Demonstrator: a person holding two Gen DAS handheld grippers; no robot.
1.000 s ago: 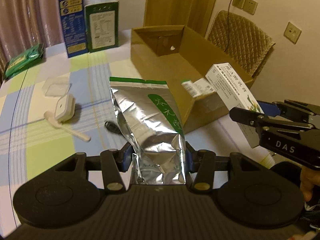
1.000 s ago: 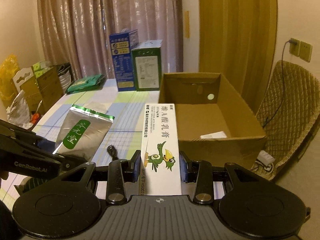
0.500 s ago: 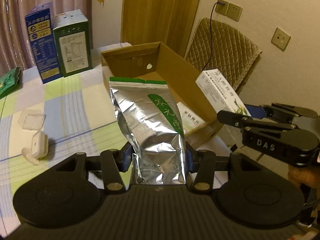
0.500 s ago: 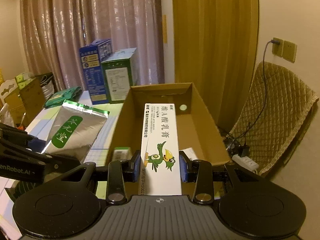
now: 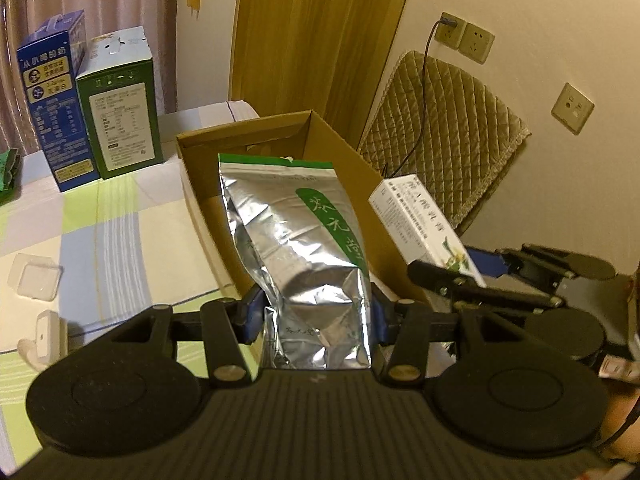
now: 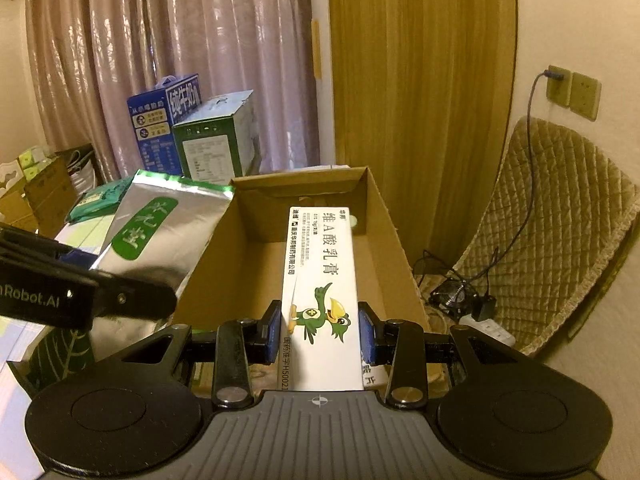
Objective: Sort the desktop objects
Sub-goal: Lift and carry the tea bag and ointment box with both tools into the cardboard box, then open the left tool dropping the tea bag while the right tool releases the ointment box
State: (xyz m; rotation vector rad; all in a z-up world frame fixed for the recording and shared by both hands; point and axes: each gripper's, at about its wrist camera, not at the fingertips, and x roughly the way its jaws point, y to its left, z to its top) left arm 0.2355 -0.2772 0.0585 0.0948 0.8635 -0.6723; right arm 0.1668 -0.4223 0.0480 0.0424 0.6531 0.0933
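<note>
Left wrist view: left claw (image 5: 316, 316) clamped on lower part of silver foil pouch (image 5: 296, 236), blue pads pressed to both sides, pouch upright and raised over open cardboard box (image 5: 200, 200). To the right, right claw (image 5: 476, 276) gripping white carton (image 5: 416, 216), tilted, over the box's right edge. On striped worktop (image 5: 120, 232): blue box (image 5: 56, 100) and green box (image 5: 120, 100) side by side at back, clear plastic lid (image 5: 34, 282) and small white case (image 5: 48, 334) at left.

Right wrist view: right claw (image 6: 320, 332) closed on white carton (image 6: 320, 280) with green bird print, pointing into cardboard box (image 6: 384, 224). Foil pouch (image 6: 160, 232) leaning over the box's left wall, held by left claw (image 6: 80, 296). Quilted chair (image 6: 552, 216) at right.
</note>
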